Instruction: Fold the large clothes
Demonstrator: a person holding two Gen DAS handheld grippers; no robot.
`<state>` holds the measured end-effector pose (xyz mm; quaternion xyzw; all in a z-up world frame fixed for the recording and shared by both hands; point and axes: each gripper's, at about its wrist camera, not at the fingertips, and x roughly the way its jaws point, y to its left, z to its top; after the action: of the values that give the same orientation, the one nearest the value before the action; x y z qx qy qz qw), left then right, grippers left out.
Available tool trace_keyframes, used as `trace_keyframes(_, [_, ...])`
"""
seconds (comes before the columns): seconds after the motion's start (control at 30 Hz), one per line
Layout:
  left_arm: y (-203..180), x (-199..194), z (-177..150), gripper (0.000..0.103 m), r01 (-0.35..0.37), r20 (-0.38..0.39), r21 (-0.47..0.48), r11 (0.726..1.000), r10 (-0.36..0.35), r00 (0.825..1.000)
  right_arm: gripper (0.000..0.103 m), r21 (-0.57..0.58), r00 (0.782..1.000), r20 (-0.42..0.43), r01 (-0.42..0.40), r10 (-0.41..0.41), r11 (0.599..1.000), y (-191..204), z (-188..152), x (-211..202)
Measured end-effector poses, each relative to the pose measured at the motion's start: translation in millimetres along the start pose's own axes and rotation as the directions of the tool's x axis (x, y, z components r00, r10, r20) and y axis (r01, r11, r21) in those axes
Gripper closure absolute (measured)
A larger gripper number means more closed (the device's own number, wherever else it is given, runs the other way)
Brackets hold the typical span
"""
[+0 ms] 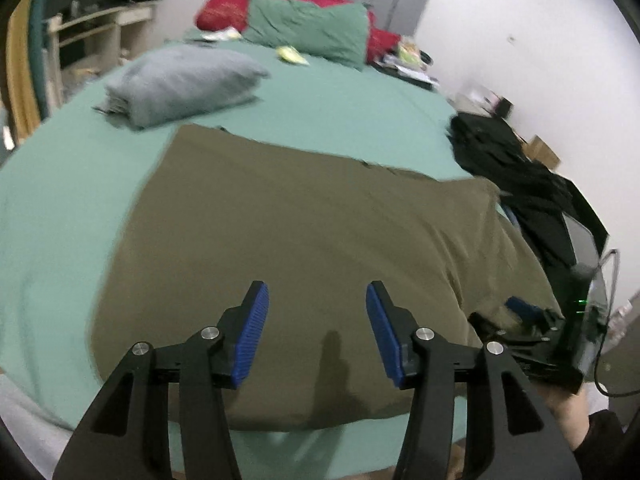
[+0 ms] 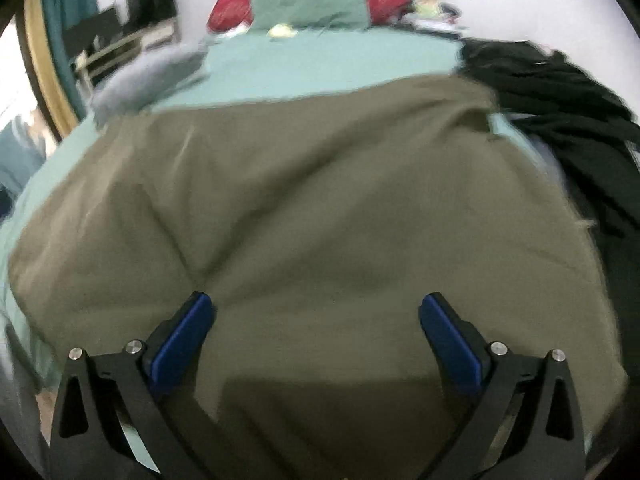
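Observation:
An olive-green garment (image 1: 304,232) lies spread flat on the green bed sheet (image 1: 60,208); it fills most of the right wrist view (image 2: 320,208). My left gripper (image 1: 316,292) is open and empty, just above the garment's near edge. My right gripper (image 2: 316,304) is open wide and empty over the garment's near part. The right gripper also shows in the left wrist view (image 1: 520,312) at the garment's right edge.
A folded grey garment (image 1: 180,80) lies at the far left of the bed. A pile of black clothes (image 1: 516,168) sits at the bed's right edge (image 2: 560,96). Green (image 1: 312,32) and red (image 1: 236,4) pillows lie at the headboard. Shelves (image 1: 92,32) stand far left.

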<state>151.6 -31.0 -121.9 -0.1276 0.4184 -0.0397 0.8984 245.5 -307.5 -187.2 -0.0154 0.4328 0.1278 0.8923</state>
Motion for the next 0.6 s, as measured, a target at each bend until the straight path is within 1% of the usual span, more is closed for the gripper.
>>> trace_keyframes(0.1, [-19,15,-7,0.049,0.05,-0.036,0.03,0.998,-0.049,0.998,0.001,0.067,0.994,0.098,0.049,-0.055,0.997,-26,-17,-41])
trace_keyframes(0.13, [-26,18,-9,0.049,0.066,-0.041,0.044,0.997,-0.064,0.997,0.001,0.105,0.987,0.131,0.079,-0.092,0.991,-39,-26,-56])
trace_keyframes(0.17, [-31,19,-9,0.049,0.084,-0.041,0.057,0.995,-0.082,0.996,0.001,0.135,0.983,0.148,0.09,-0.11,0.987,-48,-30,-64])
trace_keyframes(0.2, [-38,20,-10,0.049,0.099,-0.037,0.069,0.993,-0.097,0.995,0.001,0.2,0.976,0.17,0.103,-0.138,0.974,-66,-39,-77])
trace_keyframes(0.27, [-49,22,-7,0.049,0.135,-0.024,0.089,0.987,-0.133,0.991,0.001,0.291,0.971,0.174,0.11,-0.166,0.95,-90,-49,-86])
trace_keyframes(0.3, [-53,24,-6,0.049,0.149,-0.023,0.091,0.985,-0.147,0.989,0.001,0.347,0.973,0.16,0.103,-0.167,0.932,-105,-54,-85])
trace_keyframes(0.37, [-61,33,-1,0.049,0.163,-0.028,0.095,0.982,-0.161,0.987,0.001,0.433,0.982,0.129,0.068,-0.136,0.899,-124,-59,-77])
trace_keyframes(0.4, [-64,38,0,0.049,0.158,-0.029,0.099,0.982,-0.156,0.987,0.001,0.493,0.987,0.117,0.038,-0.11,0.869,-135,-66,-70])
trace_keyframes(0.43, [-67,46,2,0.049,0.147,-0.033,0.106,0.983,-0.144,0.989,0.001,0.52,0.989,0.116,0.017,-0.09,0.854,-140,-69,-67])
trace_keyframes(0.47, [-68,54,4,0.049,0.129,-0.038,0.112,0.985,-0.126,0.991,0.001,0.555,0.992,0.12,-0.029,-0.045,0.831,-144,-72,-61])
trace_keyframes(0.5, [-68,62,6,0.049,0.113,-0.04,0.11,0.987,-0.109,0.993,0.001,0.598,0.991,0.131,-0.096,0.021,0.796,-148,-76,-52])
trace_keyframes(0.57, [-66,82,8,0.049,0.094,-0.052,0.101,0.99,-0.089,0.995,0.001,0.613,0.984,0.164,-0.158,0.071,0.774,-143,-76,-47])
trace_keyframes(0.6, [-64,91,8,0.049,0.089,-0.069,0.1,0.991,-0.082,0.994,0.0,0.611,0.976,0.184,-0.206,0.116,0.764,-141,-74,-42])
